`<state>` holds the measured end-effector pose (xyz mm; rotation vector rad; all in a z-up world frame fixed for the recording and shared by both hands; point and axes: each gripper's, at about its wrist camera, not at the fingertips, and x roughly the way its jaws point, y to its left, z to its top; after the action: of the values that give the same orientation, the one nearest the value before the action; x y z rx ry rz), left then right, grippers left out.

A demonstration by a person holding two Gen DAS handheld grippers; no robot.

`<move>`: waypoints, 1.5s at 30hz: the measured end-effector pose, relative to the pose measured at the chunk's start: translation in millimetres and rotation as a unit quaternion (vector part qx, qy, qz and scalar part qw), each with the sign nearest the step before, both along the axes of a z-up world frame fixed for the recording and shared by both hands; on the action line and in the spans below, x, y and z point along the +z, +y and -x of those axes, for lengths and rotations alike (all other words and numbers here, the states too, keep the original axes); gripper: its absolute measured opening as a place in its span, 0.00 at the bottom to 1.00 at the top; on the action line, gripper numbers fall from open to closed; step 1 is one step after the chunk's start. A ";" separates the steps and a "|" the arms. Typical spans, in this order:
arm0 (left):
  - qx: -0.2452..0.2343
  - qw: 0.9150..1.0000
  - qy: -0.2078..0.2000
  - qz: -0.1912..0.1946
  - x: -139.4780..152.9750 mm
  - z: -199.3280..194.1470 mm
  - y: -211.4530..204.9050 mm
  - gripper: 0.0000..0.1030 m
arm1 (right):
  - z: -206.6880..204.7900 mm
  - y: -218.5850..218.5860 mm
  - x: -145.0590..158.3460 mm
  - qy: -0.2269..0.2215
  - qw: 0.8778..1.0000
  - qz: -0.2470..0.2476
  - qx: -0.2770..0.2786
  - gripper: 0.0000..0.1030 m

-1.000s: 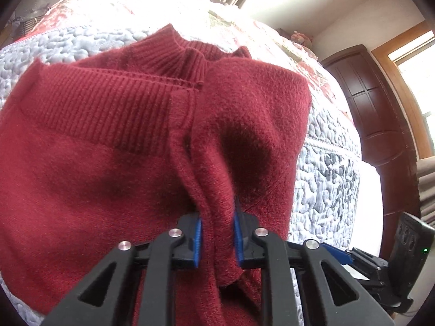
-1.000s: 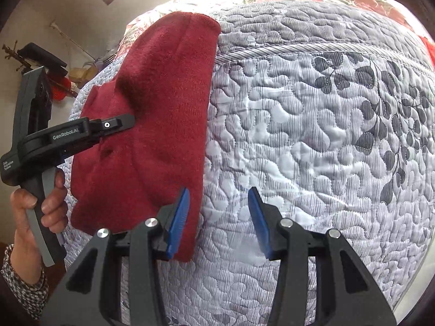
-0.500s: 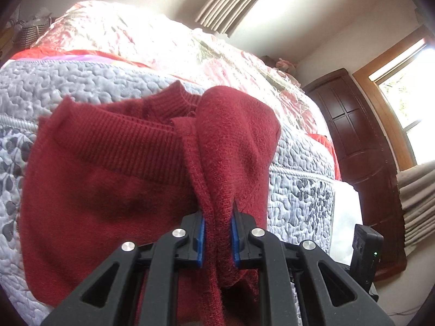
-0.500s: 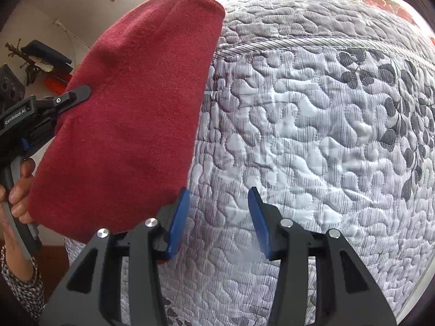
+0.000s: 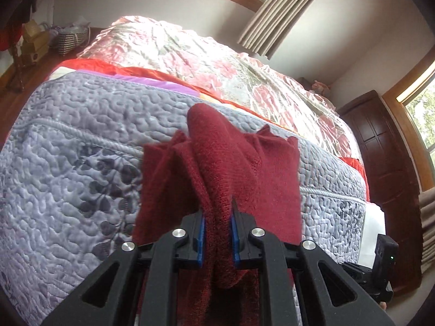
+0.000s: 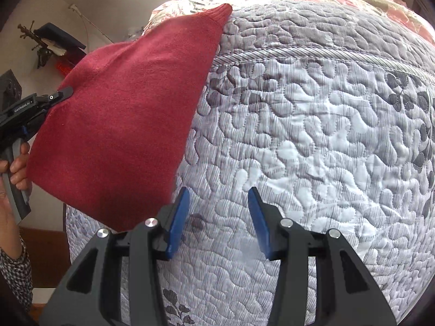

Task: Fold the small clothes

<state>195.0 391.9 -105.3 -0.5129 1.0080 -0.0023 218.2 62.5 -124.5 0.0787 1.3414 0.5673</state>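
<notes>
Red sweater [image 5: 217, 179] pinched in left tongs [image 5: 217, 240] (lifted), right tongs [image 6: 218, 222] empty

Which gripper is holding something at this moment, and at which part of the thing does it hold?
The left gripper is shut on the red sweater, pinching a bunched fold of knit near its edge. The right gripper is open and holds nothing.
</notes>
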 end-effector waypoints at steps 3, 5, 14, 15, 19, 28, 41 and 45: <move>0.017 1.000 0.021 -0.002 -22.0 2.7 19.2 0.14 | 0.5 8.9 -1.2 0.002 1.000 0.002 0.008 0.44; 0.021 0.999 0.038 0.010 -41.3 2.3 26.2 0.15 | 1.5 14.6 -2.5 0.003 1.000 0.004 0.015 0.44; 0.025 0.997 0.068 0.029 -84.8 11.1 25.4 0.16 | 7.4 40.1 -4.8 0.002 0.999 0.012 0.036 0.45; 0.024 0.997 0.069 0.030 -83.8 10.9 26.0 0.17 | 8.3 43.9 -5.0 0.002 0.999 0.013 0.037 0.45; 0.020 0.997 0.070 -0.006 -66.2 19.6 27.8 0.34 | 7.7 58.0 -5.0 0.003 0.999 0.009 0.044 0.45; -0.031 0.997 0.068 -0.034 -38.9 76.9 -2.3 0.61 | 20.1 83.2 -5.7 -0.002 0.998 0.003 0.065 0.48; 0.001 0.997 0.070 -0.008 -59.3 85.0 18.9 0.06 | 47.6 92.8 -16.5 0.011 0.998 -0.003 0.056 0.50; -0.011 0.995 0.099 -0.016 -78.6 81.8 18.1 0.06 | 47.2 94.9 -25.6 0.035 0.997 -0.023 0.058 0.52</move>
<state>113.3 410.0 -183.9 -0.4796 1.2062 0.0450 170.9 157.4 -150.1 0.0587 1.4075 0.6981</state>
